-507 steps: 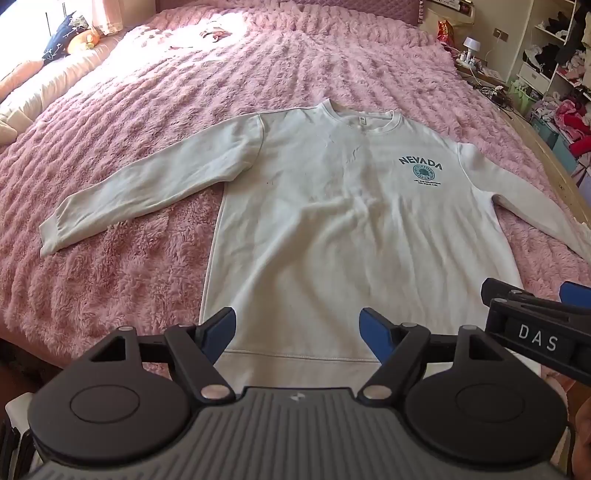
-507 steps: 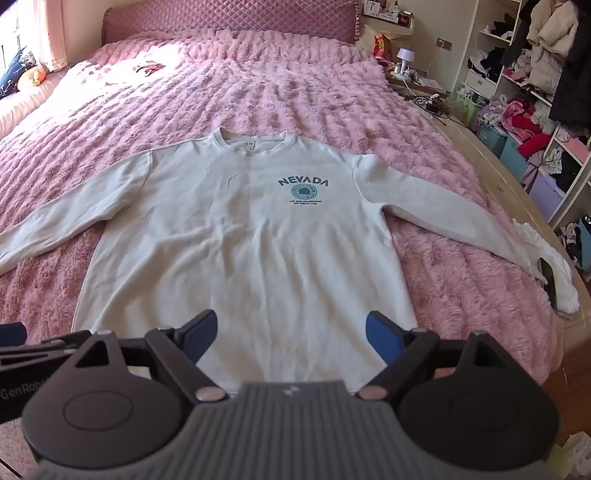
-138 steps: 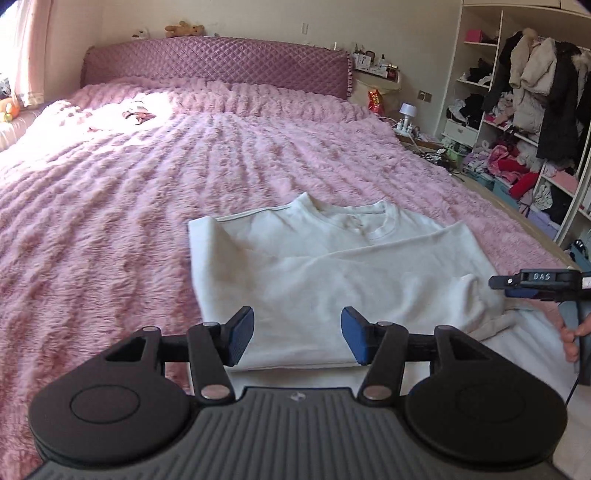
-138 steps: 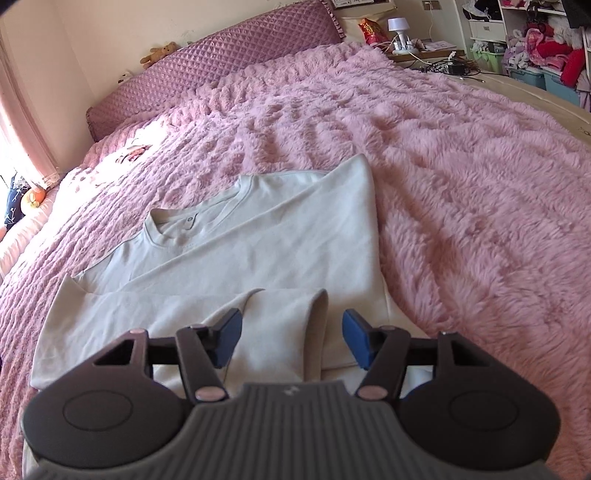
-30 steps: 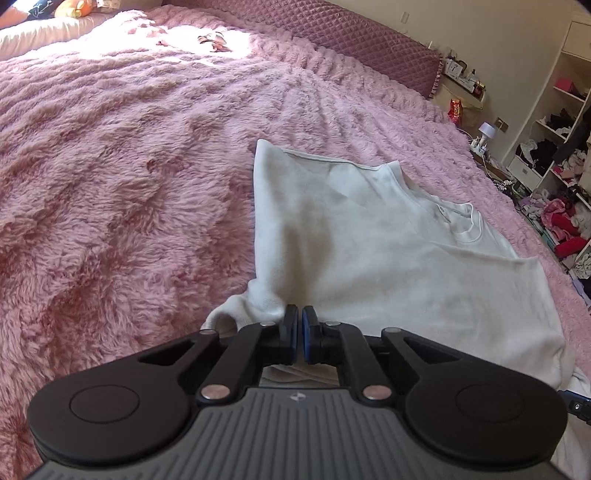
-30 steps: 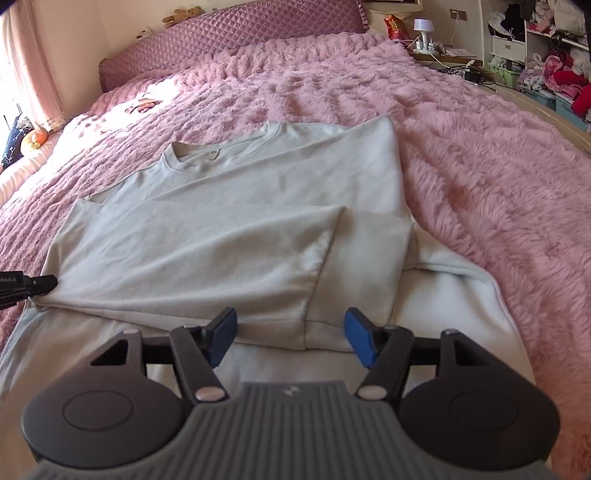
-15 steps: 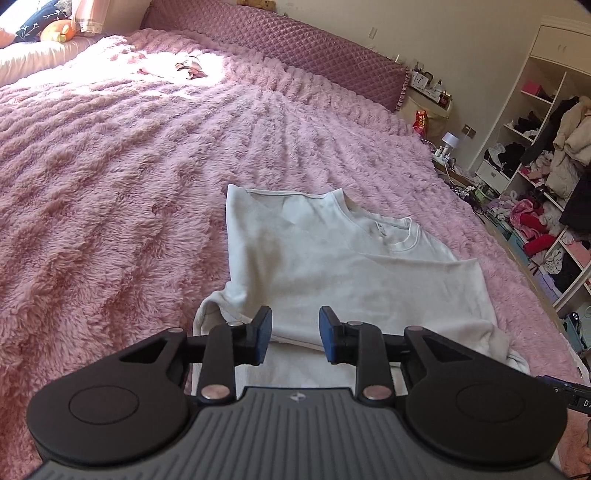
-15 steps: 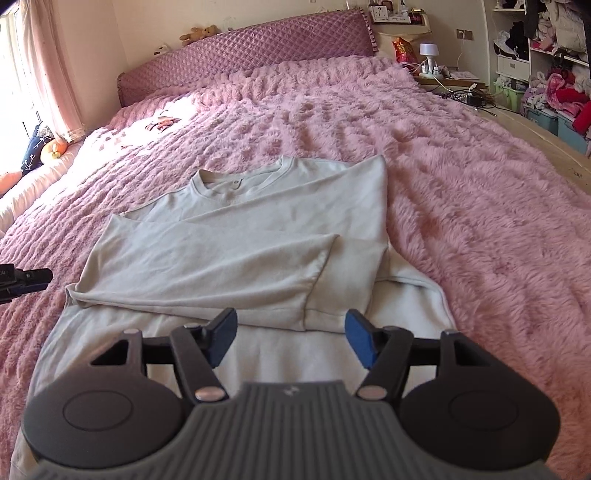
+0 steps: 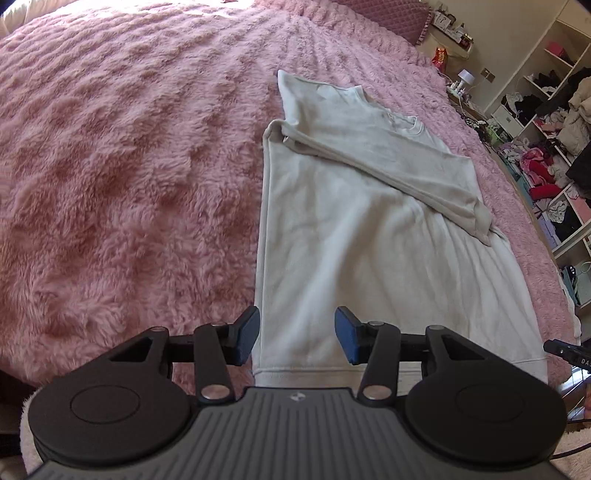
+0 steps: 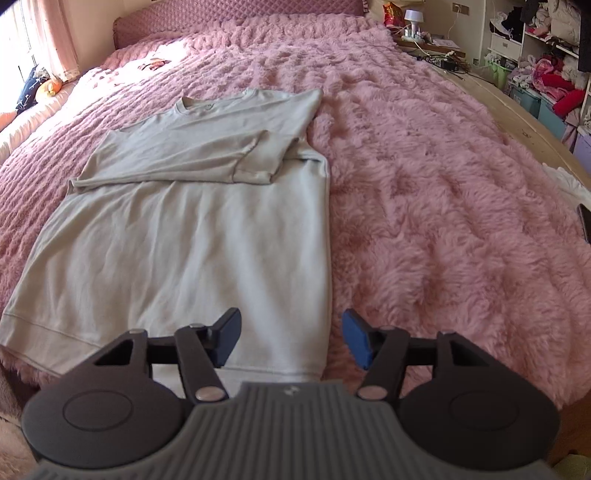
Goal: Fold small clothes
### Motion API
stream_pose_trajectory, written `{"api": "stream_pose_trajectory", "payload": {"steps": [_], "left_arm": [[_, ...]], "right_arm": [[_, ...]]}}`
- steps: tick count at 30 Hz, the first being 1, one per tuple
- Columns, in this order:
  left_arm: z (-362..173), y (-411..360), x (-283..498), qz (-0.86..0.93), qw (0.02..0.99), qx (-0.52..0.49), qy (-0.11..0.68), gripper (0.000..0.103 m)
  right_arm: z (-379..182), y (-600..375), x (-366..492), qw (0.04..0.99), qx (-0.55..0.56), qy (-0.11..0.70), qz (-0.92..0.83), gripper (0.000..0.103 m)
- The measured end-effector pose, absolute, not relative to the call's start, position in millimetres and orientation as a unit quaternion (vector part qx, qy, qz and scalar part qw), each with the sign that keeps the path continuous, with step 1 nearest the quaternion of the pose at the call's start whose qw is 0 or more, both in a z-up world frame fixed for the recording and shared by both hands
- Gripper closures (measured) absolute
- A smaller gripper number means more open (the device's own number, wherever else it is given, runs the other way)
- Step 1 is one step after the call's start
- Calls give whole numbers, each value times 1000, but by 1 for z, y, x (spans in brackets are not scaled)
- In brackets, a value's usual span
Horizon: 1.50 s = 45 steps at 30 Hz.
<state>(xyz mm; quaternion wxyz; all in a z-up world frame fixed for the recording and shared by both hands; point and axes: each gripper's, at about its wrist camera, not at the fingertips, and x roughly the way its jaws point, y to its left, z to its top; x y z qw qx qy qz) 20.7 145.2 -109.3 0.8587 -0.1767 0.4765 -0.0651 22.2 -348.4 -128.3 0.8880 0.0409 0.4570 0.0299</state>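
Note:
A white sweatshirt point(image 9: 369, 236) lies back-side up on the pink fluffy bed, both sleeves point(image 9: 388, 166) folded across its upper half. It also shows in the right wrist view point(image 10: 207, 236) with the sleeve cuffs point(image 10: 255, 166) overlapping. My left gripper point(image 9: 294, 336) is open and empty, just above the sweatshirt's bottom left hem corner. My right gripper point(image 10: 290, 341) is open and empty, over the bottom right hem corner. The tip of the right gripper point(image 9: 565, 350) shows at the left view's right edge.
The pink bedspread point(image 10: 443, 184) stretches all around the sweatshirt. The bed's near edge lies just under both grippers. Cluttered shelves with clothes point(image 9: 546, 155) stand to the right. A nightstand with a lamp point(image 10: 413, 22) is beyond the bed. A white cloth point(image 10: 569, 184) lies at the bed's right edge.
My left gripper let go of the folded sleeve and opened wide. Both grippers pulled back and down to the sweatshirt's bottom hem corners.

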Motion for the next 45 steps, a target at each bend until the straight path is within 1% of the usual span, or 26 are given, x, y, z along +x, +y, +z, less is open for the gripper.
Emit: {"api": "stream_pose_trajectory", "payload": {"steps": [1, 4, 15, 16, 17, 18, 19, 20, 21, 22, 24, 31, 35, 45], "left_arm": [[-117, 148, 16, -61, 852, -192, 483, 50], [-129, 151, 1, -46, 847, -203, 490, 52], [-158, 156, -13, -51, 812, -232, 533, 52], [-160, 156, -13, -53, 811, -235, 533, 52], [-162, 156, -13, -56, 810, -240, 533, 53], [-162, 156, -13, -61, 808, -244, 532, 56], [-163, 156, -12, -67, 808, -248, 531, 65], [-164, 157, -11, -77, 804, -255, 531, 72], [-165, 156, -10, -88, 800, -262, 533, 92], [-164, 156, -10, -88, 801, -262, 530, 96], [-158, 153, -12, -92, 809, -254, 522, 99], [-124, 161, -13, -138, 821, -307, 461, 100], [-112, 169, -7, -145, 818, -338, 442, 100], [-83, 175, 30, -169, 832, -361, 385, 100]], "right_arm": [[-133, -351, 17, 883, 40, 467, 31, 63], [-144, -354, 7, 877, 36, 478, 23, 63], [-159, -348, -4, 863, 55, 500, 41, 62], [-160, -347, -4, 863, 54, 501, 42, 63], [-160, -347, -4, 862, 54, 502, 42, 66], [-160, -347, -3, 862, 57, 502, 42, 69], [-160, -346, -3, 861, 61, 503, 43, 74], [-160, -346, -2, 860, 63, 505, 46, 88], [-159, -346, -2, 860, 63, 505, 49, 95], [-158, -345, -2, 861, 61, 503, 50, 97], [-154, -345, -3, 862, 60, 500, 55, 100], [-131, -356, -7, 871, 114, 475, 58, 101], [-115, -360, -6, 875, 138, 461, 58, 101], [-65, -371, 28, 900, 193, 386, 62, 101]]}}
